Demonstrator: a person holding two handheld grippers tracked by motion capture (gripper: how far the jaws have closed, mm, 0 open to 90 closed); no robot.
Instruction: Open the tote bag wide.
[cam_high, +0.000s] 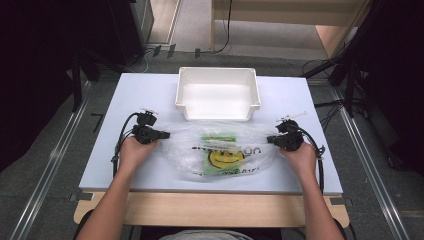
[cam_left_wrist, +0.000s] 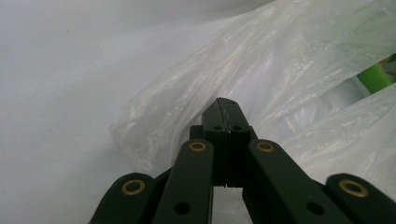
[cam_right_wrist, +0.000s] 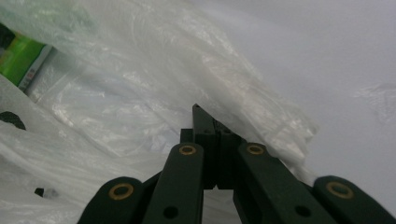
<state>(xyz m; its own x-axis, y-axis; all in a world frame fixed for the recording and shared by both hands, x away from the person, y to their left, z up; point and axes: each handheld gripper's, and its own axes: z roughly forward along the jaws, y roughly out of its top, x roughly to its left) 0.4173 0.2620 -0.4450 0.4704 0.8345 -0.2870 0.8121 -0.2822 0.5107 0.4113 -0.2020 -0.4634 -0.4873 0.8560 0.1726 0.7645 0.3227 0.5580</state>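
Plastic bag (cam_high: 220, 150) flanked by level, seemingly closed claws.

The green packet (cam_high: 218, 136) inside the clear plastic bag (cam_high: 220, 152) is veiled by crinkled film, and the dark print above the yellow smiley face (cam_high: 223, 159) is too small to be read in the high view. In the left gripper view the packet (cam_left_wrist: 376, 77) is cut off by the right edge. Whether film is pinched between the closed left tongs (cam_left_wrist: 227, 109) or right tongs (cam_right_wrist: 205, 119) cannot be told.
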